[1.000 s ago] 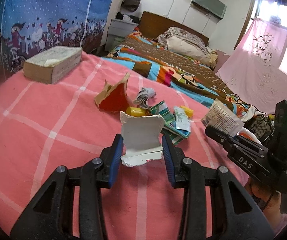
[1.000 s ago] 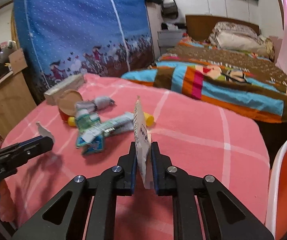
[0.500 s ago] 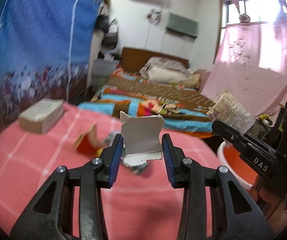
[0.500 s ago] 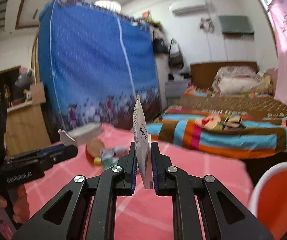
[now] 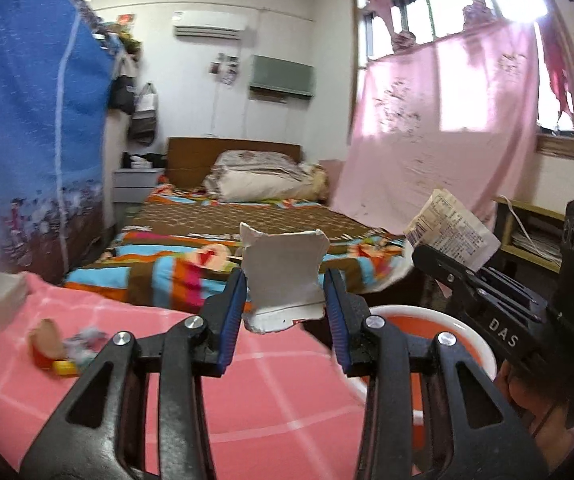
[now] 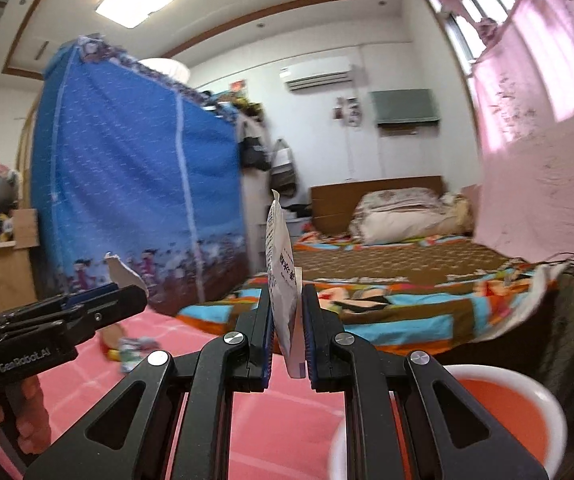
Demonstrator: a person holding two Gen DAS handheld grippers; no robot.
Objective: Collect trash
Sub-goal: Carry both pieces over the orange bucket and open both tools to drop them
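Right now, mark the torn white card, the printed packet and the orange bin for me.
torn white card [image 5: 285,276]: left wrist view, middle of its flat face.
printed packet [image 6: 283,280]: right wrist view, printed side above the pads.
orange bin [image 6: 503,412]: right wrist view, orange inner wall.

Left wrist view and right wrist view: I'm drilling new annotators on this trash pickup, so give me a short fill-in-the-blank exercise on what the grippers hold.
1. The left gripper is shut on a torn piece of ____ cardboard.
2. The right gripper clamps a printed paper packet that stands ____ between its pads.
3. The orange bin has a ____ rim.
4. More trash lies on the ____ checked cloth.

Missing words: white; upright; white; pink
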